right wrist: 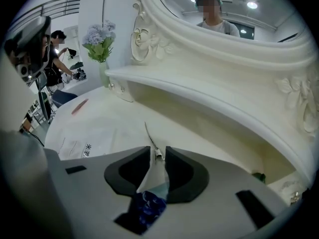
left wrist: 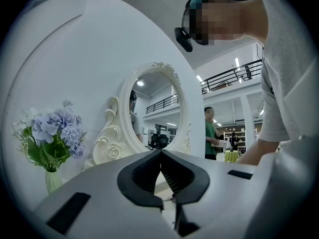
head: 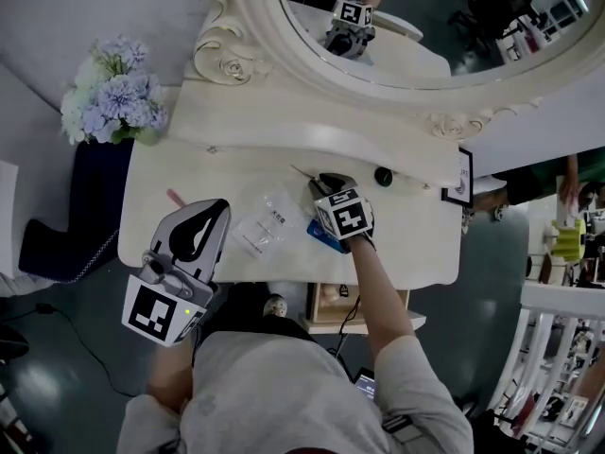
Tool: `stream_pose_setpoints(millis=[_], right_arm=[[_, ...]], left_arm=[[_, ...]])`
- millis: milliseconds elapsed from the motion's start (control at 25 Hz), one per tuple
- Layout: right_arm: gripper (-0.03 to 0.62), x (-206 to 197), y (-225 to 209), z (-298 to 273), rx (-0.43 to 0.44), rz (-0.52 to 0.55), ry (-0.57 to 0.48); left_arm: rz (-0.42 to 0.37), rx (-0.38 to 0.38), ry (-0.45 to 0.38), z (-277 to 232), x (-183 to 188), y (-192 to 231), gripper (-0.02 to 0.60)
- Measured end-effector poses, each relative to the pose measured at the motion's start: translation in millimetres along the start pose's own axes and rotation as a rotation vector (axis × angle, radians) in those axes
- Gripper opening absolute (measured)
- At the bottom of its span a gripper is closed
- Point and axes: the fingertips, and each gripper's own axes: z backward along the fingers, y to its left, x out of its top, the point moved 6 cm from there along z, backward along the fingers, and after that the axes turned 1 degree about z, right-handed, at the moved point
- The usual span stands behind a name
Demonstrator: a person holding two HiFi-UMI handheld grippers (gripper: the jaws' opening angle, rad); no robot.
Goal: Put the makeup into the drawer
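Observation:
A thin makeup brush (head: pixel 302 172) (right wrist: pixel 148 132) lies on the cream vanity table (head: pixel 416 244). Its near end, with the metal ferrule, sits between the tips of my right gripper (head: pixel 331 180) (right wrist: pixel 158 152). The jaws stand a narrow gap apart, wider than the brush. Under that gripper lies a blue packet (head: pixel 321 237) (right wrist: pixel 147 208). A pink stick (head: pixel 175 197) (right wrist: pixel 79 106) rests at the table's left. My left gripper (head: pixel 213 206) (left wrist: pixel 160 153) is raised over the table's front left, shut and holding nothing. A drawer (head: pixel 326 312) stands open under the front edge.
A clear plastic bag (head: pixel 263 227) lies between the grippers. A small dark round thing (head: pixel 383 175) and a framed picture (head: pixel 462 178) are at the right. A vase of blue flowers (head: pixel 113 102) stands back left; the oval mirror (head: pixel 416 26) and its shelf rise behind.

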Motion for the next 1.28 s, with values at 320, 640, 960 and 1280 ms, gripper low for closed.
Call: stream_pose_setpoints(millis=[320,640,960,1280], right_arm=[[0.057,2,10,4,0.016,0.028,0.01],[0.057,10,27,44,0.072,-0.036,-0.124],[0.057,7,38,96,0.091,-0.131,-0.298],[0.057,1,40,155,0.087,-0.19,-0.453]], left_arm=[[0.001,-0.005,-0.003,-2,-1,-6,0.014],[-0.004,-0.013,-0.008,-4,3,-19,0.014],[-0.003,-0.035,-0.026,-7,7,-42,0.014],[-0.013,-0.068,-0.039,-11,13,-72,0.014]])
